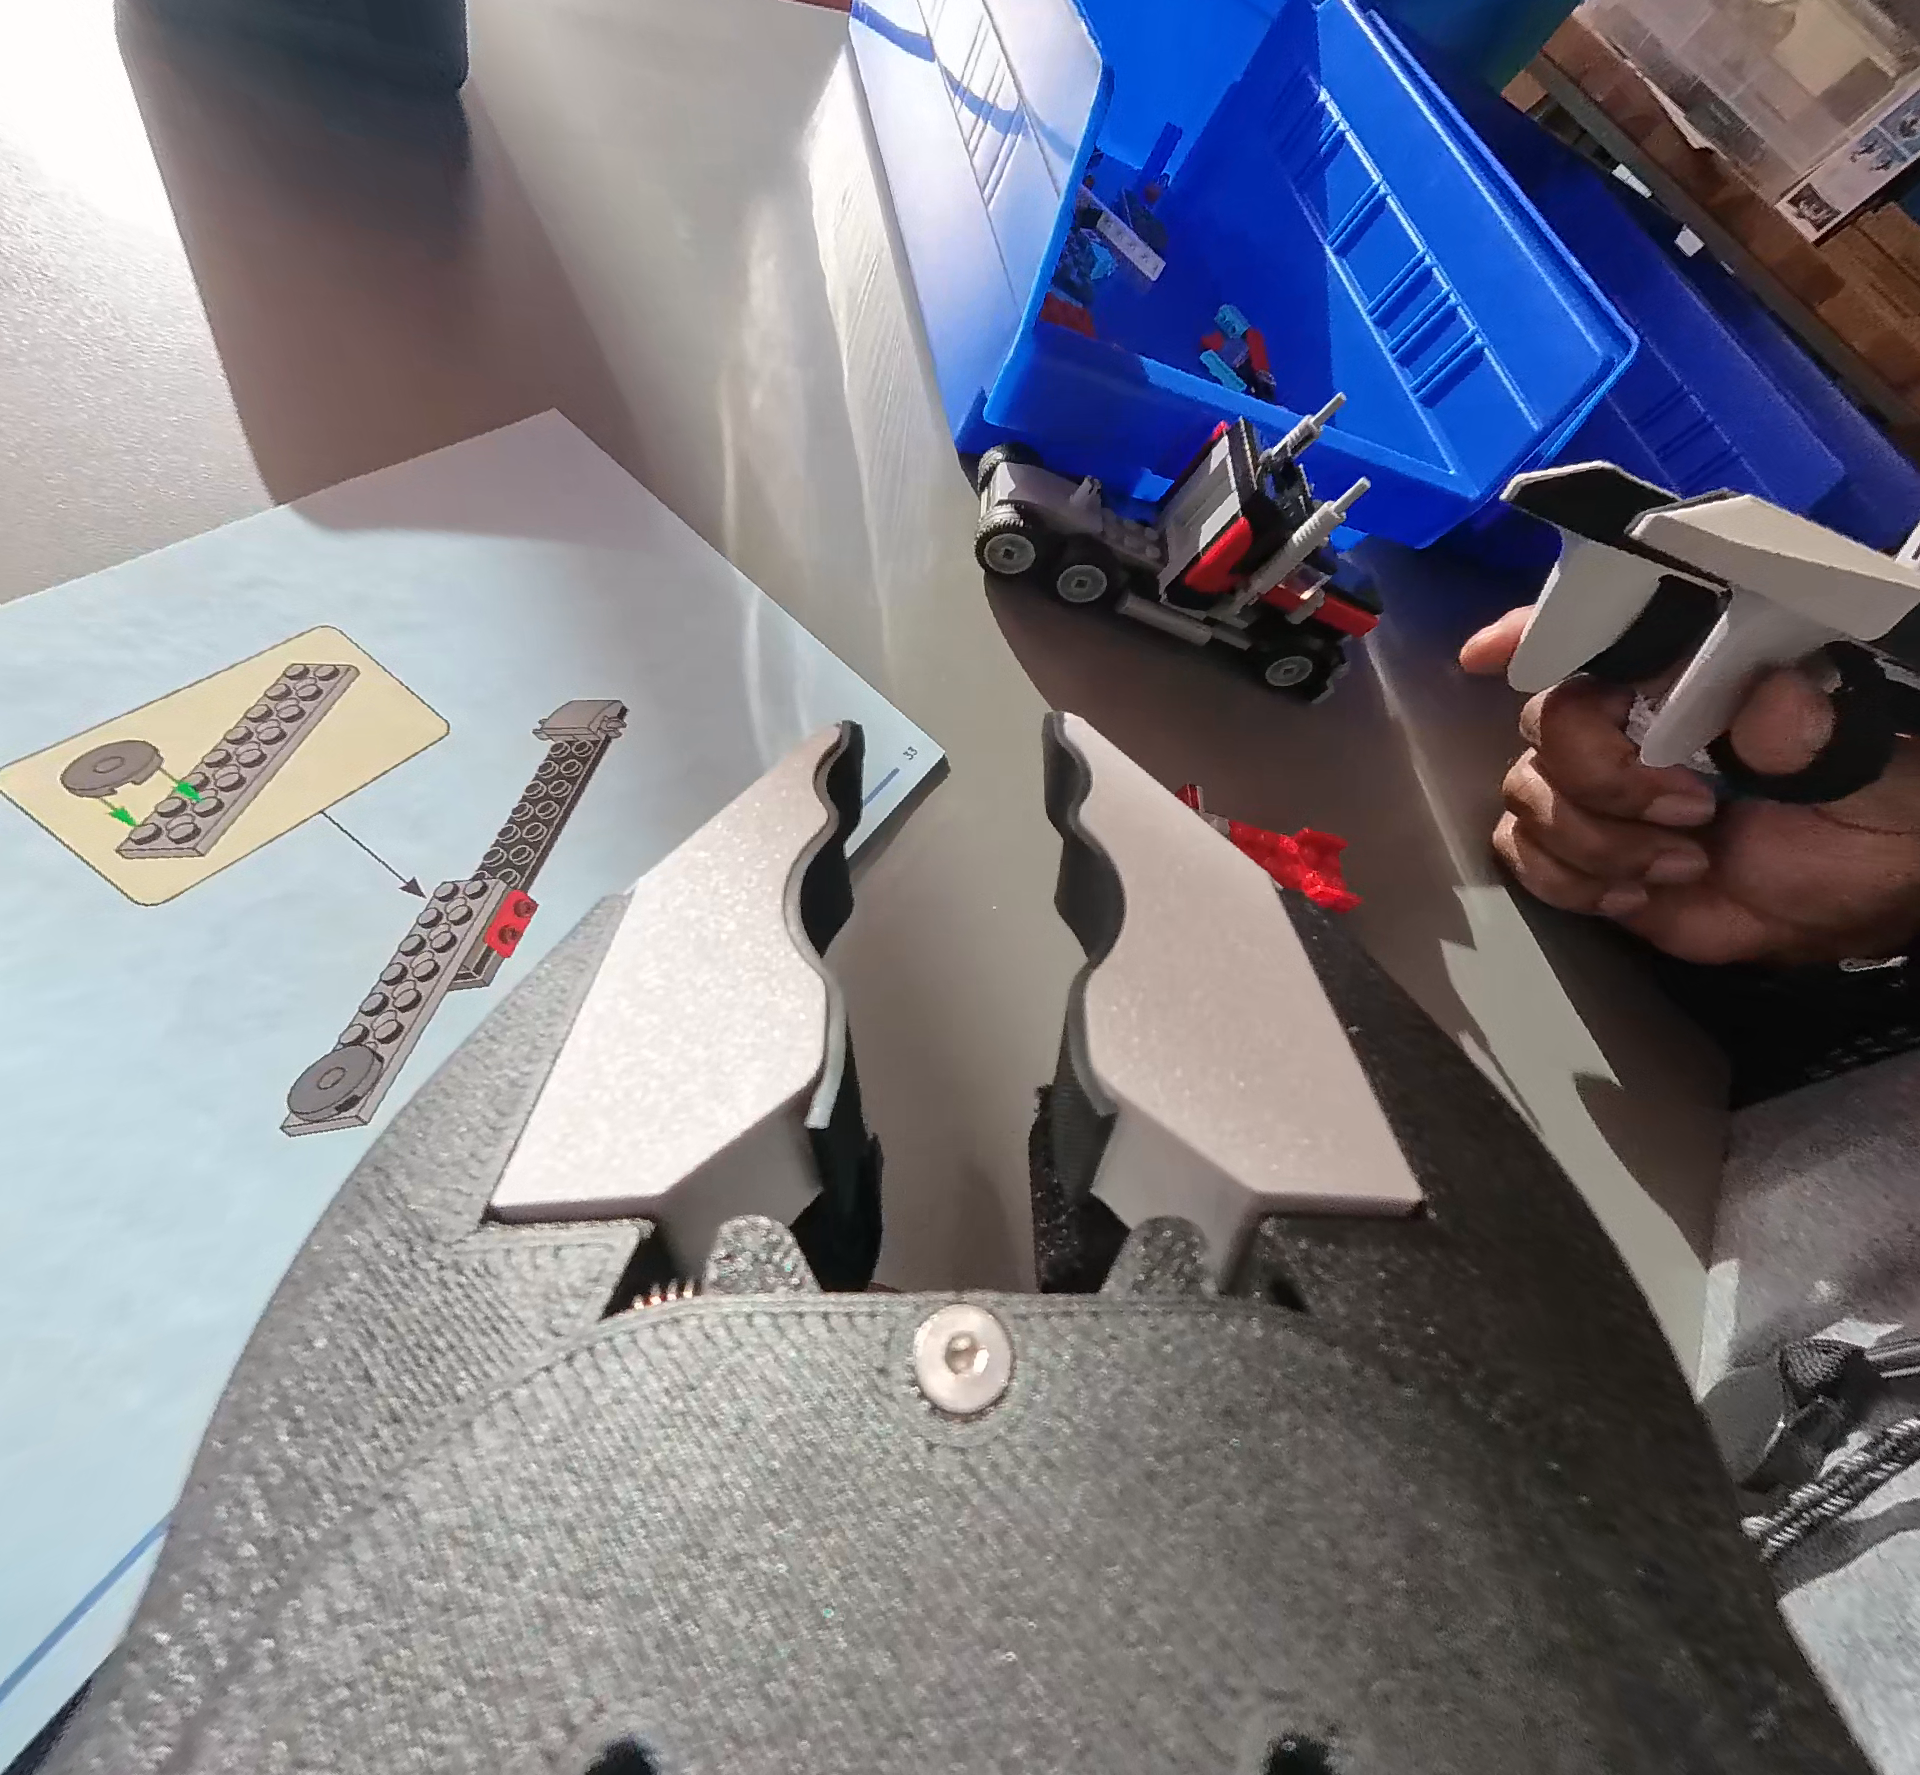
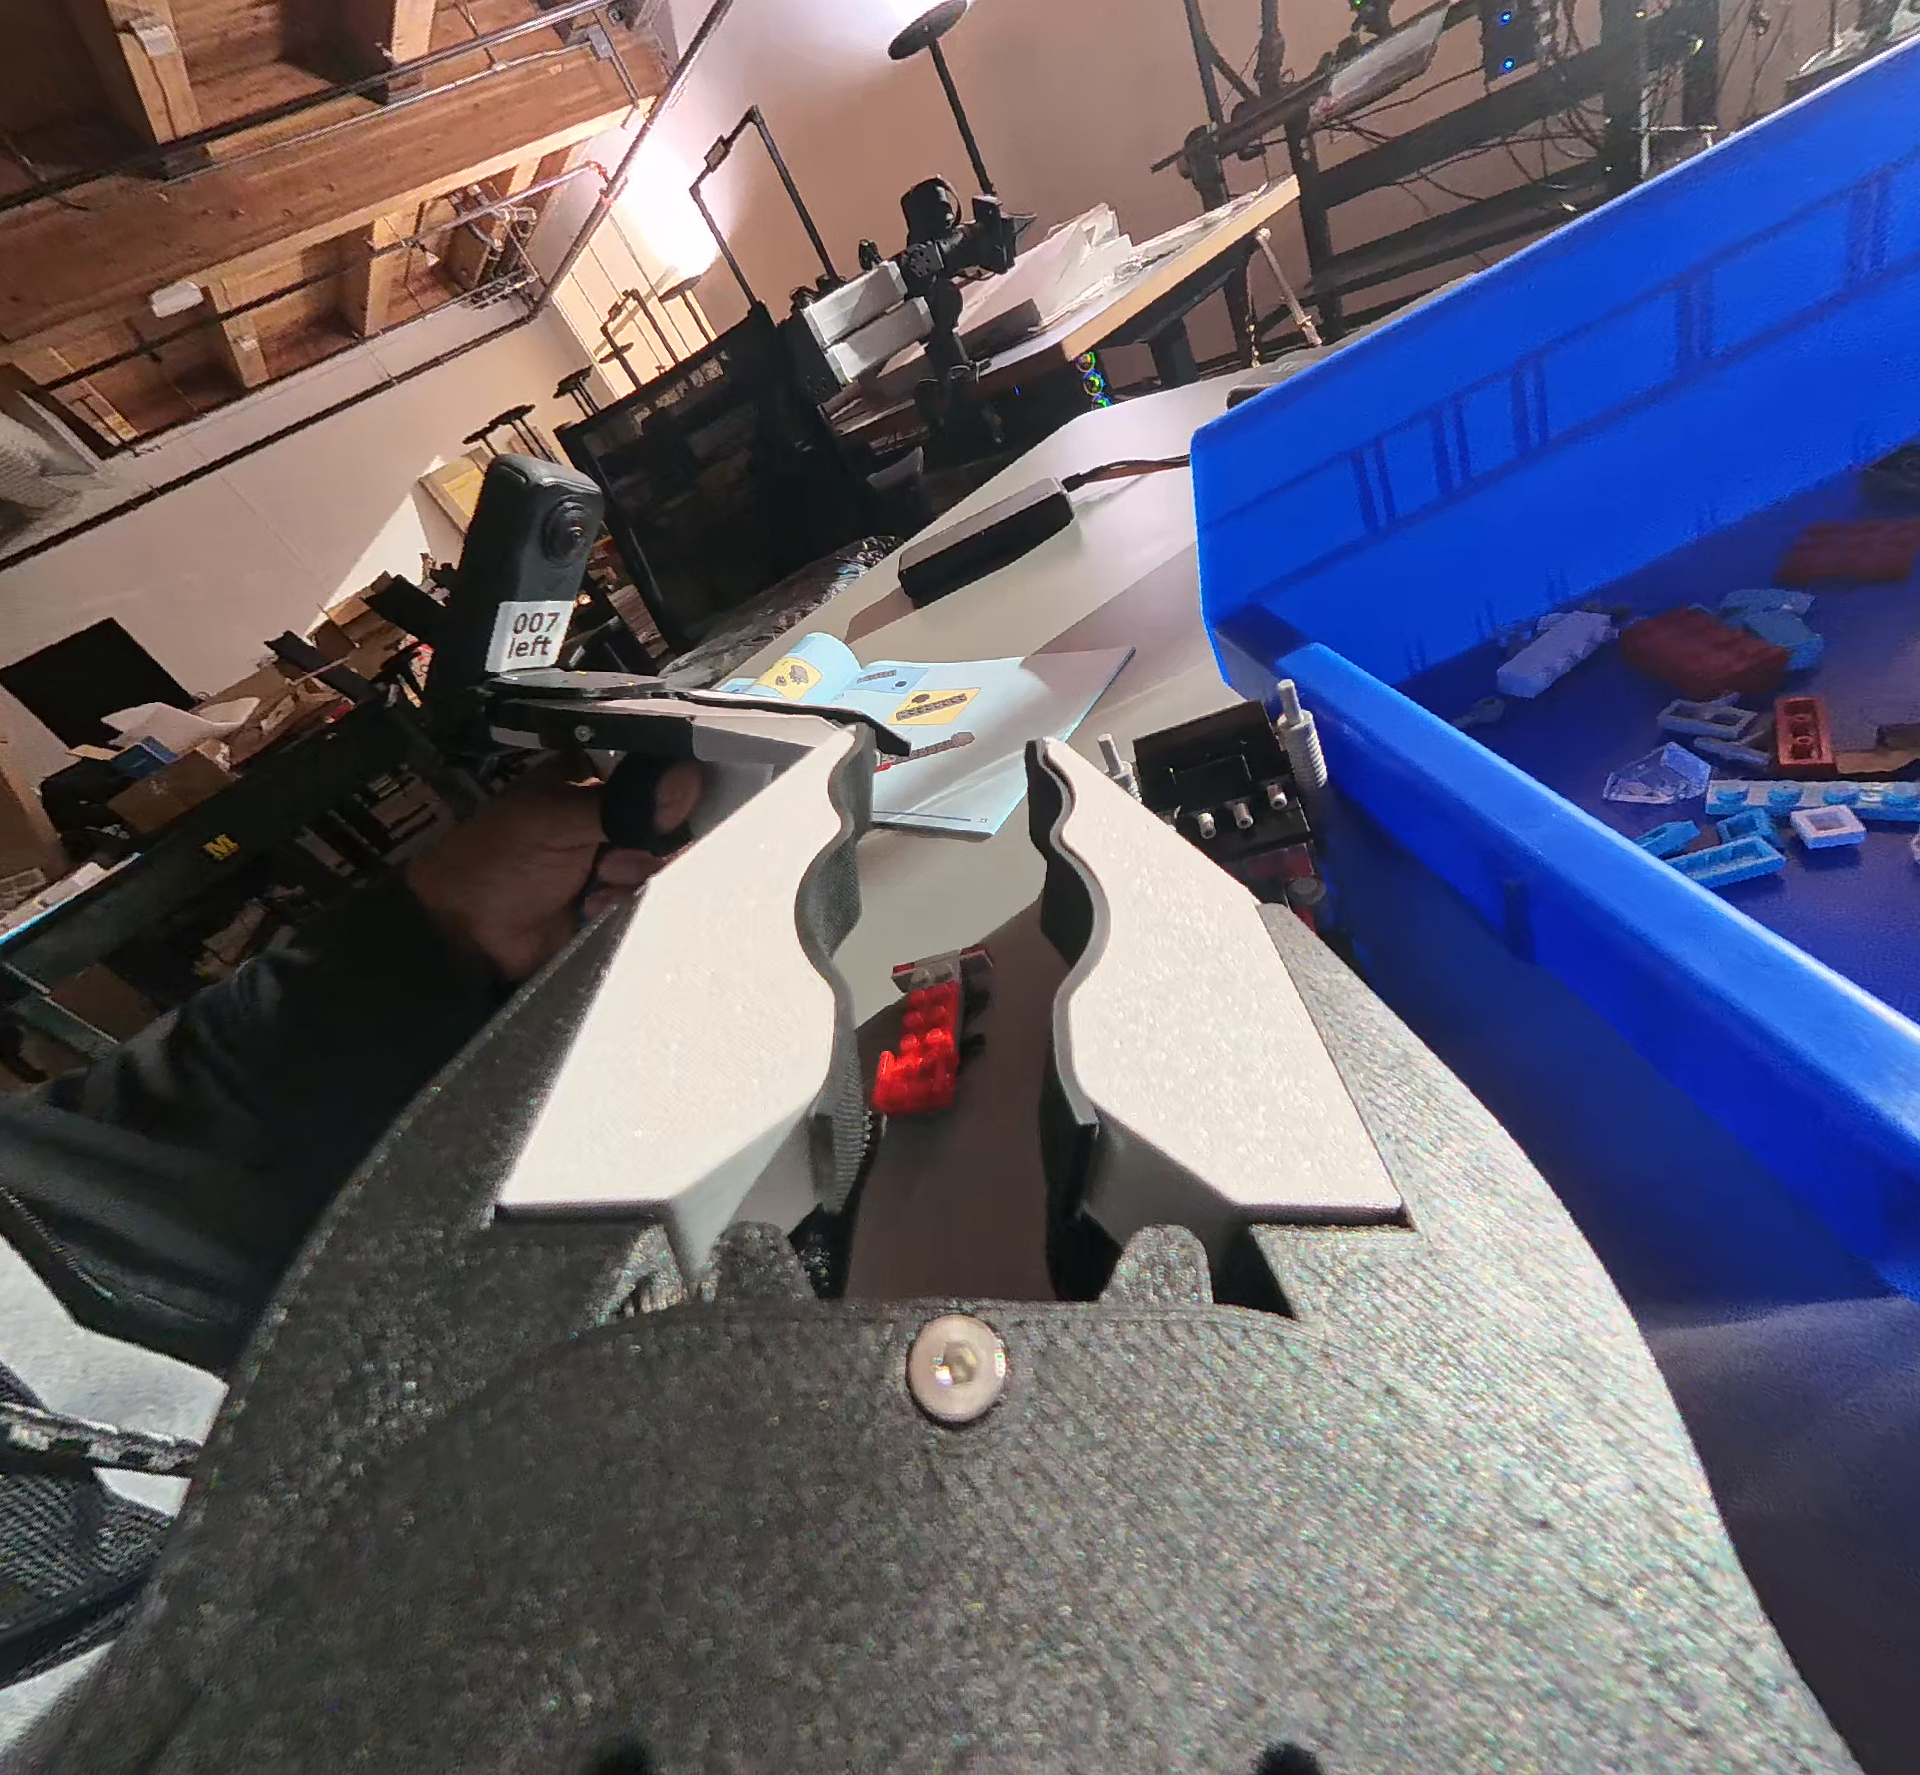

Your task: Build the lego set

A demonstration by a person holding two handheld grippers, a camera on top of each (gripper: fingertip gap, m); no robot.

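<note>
My left gripper (image 1: 951, 738) is open and empty, held above the grey table beside the open instruction booklet (image 1: 312, 738). A partly built black, red and grey lego truck (image 1: 1195, 562) stands on the table in front of a blue bin (image 1: 1299, 291). A small red brick assembly (image 1: 1288, 858) lies right of my left fingers. My right gripper (image 2: 945, 759) is open and empty, and the red assembly (image 2: 925, 1039) lies on the table below, between its fingers. The truck (image 2: 1236, 811) shows partly past its right finger. The booklet (image 2: 966, 728) lies beyond.
The blue bin (image 2: 1558, 499) holds several loose blue, red and clear bricks (image 2: 1714, 686) at right. The right gripper and the hand holding it (image 1: 1704, 645) show at right in the left view; the left gripper (image 2: 644, 717) shows at left. A black power brick (image 2: 982, 536) lies farther back. Left tips to right tips: about 15 centimeters.
</note>
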